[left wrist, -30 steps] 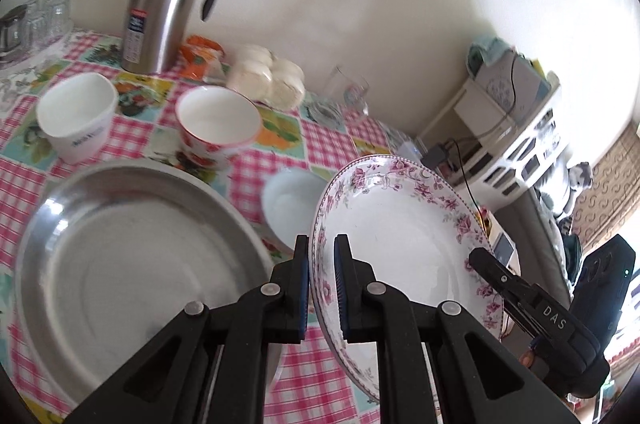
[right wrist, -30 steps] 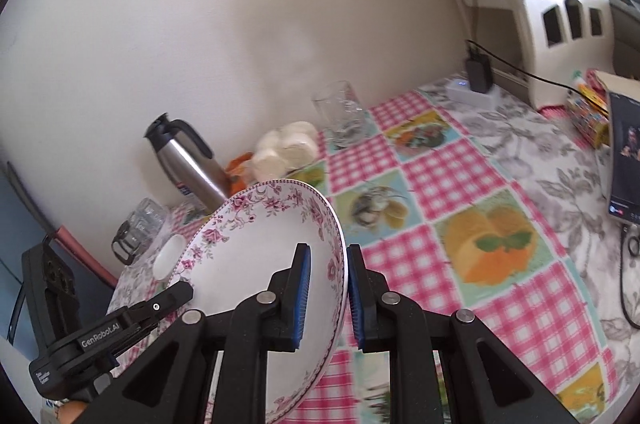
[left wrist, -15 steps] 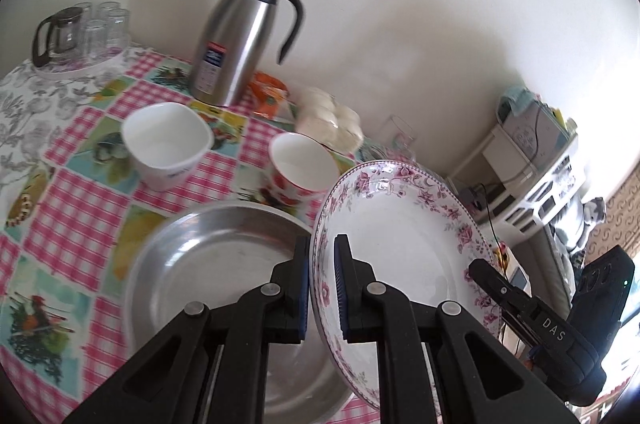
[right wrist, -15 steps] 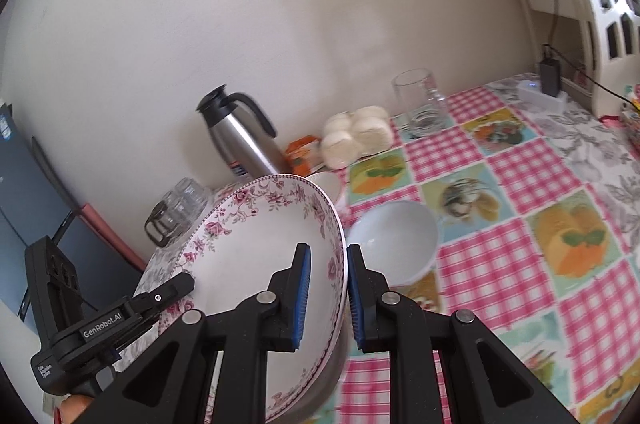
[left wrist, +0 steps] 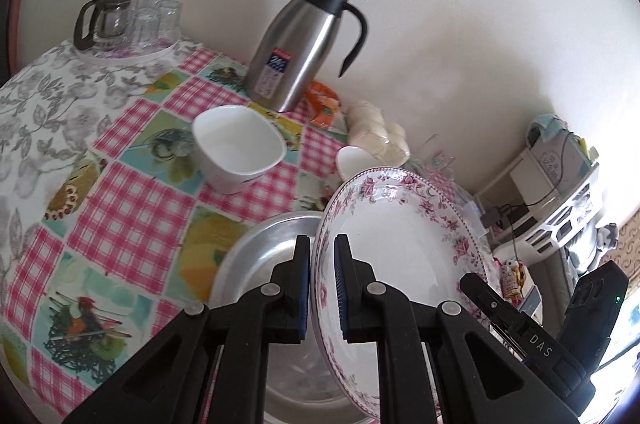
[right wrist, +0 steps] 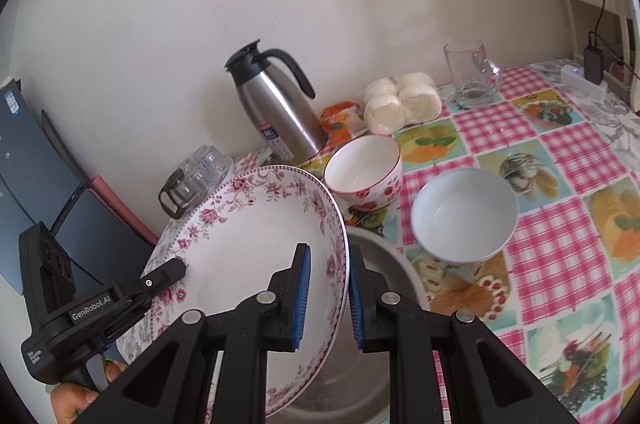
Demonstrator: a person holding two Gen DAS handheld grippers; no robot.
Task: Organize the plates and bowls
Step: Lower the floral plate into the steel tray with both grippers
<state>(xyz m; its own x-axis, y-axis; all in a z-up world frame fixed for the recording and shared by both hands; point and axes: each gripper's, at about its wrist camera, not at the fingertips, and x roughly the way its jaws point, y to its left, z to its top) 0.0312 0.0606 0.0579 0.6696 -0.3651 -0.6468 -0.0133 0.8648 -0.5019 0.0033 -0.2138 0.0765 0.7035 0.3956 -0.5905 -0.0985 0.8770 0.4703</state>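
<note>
Left wrist: steel tray (left wrist: 256,264) under fingers, floral plate (left wrist: 404,256) tilted over it, rim pinched by L gripper (left wrist: 322,288) & R gripper (right wrist: 329,298); white bowl (right wrist: 464,216) right of R fingers.

The worktop (left wrist: 132,207), spread with a pink-checked, fruit-patterned oilcloth, carries a wide shallow steel basin (left wrist: 260,264) at its near edge. Behind it stand a squarish white bowl (left wrist: 238,147), a round white bowl with red flowers (right wrist: 362,171) and a plain round white bowl (right wrist: 464,214). Along the wall stand a steel jug with black handle (left wrist: 304,43), wrapped white buns (right wrist: 400,101), a clear glass mug (right wrist: 470,75) and a tray of glasses (left wrist: 128,23).
</note>
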